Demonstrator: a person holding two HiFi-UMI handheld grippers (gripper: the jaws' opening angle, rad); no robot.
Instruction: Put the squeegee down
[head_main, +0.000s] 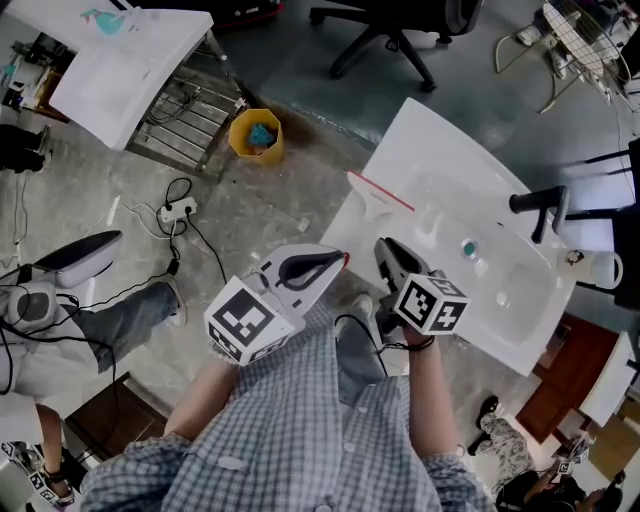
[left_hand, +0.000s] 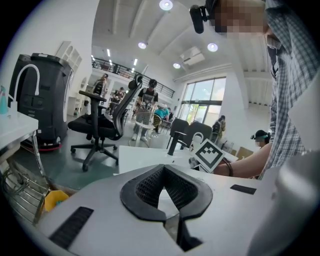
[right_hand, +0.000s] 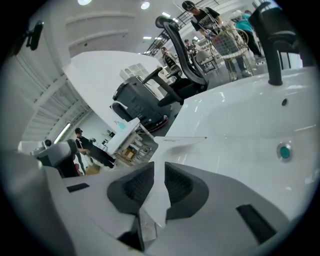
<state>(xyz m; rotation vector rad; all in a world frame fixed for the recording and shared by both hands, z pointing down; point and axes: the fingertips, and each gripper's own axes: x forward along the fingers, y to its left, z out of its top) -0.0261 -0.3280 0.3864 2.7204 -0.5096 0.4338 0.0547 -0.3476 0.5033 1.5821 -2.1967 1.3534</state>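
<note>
The squeegee (head_main: 378, 203) is white with a red blade edge and lies over the near-left corner of a white washbasin (head_main: 500, 290). My right gripper (head_main: 384, 247) is shut on its handle. In the right gripper view the white handle (right_hand: 157, 186) runs between the dark pads (right_hand: 134, 186), and the blade (right_hand: 183, 141) hovers just over the basin's rim (right_hand: 240, 125). My left gripper (head_main: 338, 260) sits just left of the right one, over the floor. Its pads (left_hand: 150, 186) meet at the tip with nothing between them, so it is shut.
The basin has a black faucet (head_main: 538, 203) and a teal drain (head_main: 468, 248). On the floor are a yellow bucket (head_main: 256, 135), a power strip (head_main: 178, 210) with cables, and an office chair (head_main: 390, 35). Another white basin (head_main: 130, 50) rests on a metal rack. A person's leg (head_main: 125, 312) is at left.
</note>
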